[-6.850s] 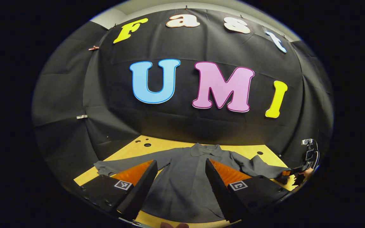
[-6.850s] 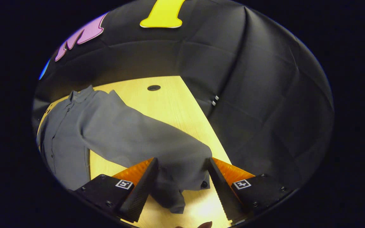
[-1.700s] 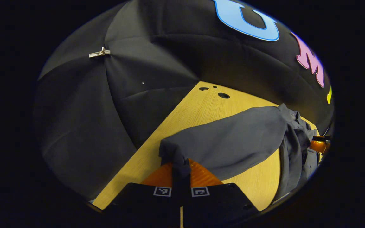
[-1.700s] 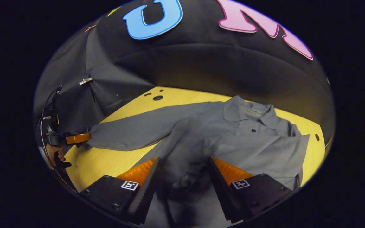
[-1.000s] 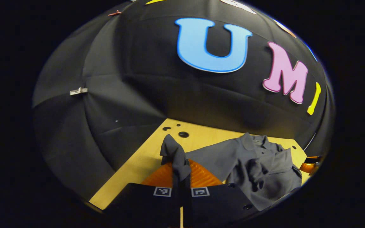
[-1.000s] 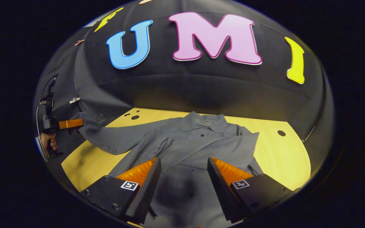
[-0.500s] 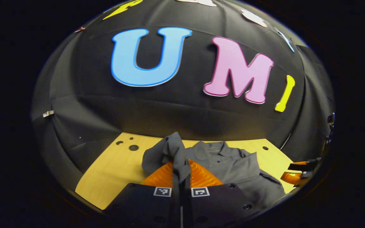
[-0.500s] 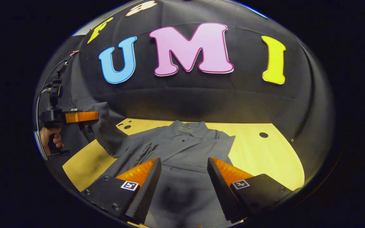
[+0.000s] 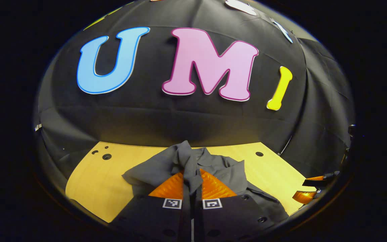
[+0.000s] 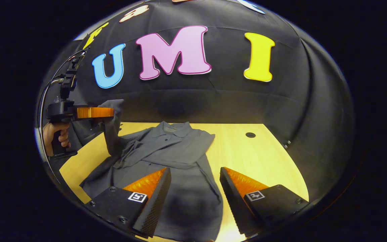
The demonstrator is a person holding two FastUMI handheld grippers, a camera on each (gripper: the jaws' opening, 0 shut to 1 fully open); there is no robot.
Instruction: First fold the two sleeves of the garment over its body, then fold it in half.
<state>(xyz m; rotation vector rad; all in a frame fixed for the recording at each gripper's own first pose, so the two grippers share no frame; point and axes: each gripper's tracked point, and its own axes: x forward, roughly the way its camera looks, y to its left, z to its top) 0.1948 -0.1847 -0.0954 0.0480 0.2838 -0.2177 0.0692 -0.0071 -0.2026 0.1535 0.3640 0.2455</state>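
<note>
Pale wooden tabletop [image 10: 264,151] bears the grey collared shirt [image 10: 176,148]. Its left sleeve [image 10: 113,131], clenched in the left gripper [image 9: 192,188], has swung in over the collar; right sleeve lies folded, right gripper [image 10: 195,188] spread empty.

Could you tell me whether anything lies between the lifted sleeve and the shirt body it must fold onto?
Nothing visible does. The left gripper holds the sleeve up beside the shirt, whose other sleeve already lies folded across it. The right gripper hovers open over the lower shirt, short of the landing area.
</note>
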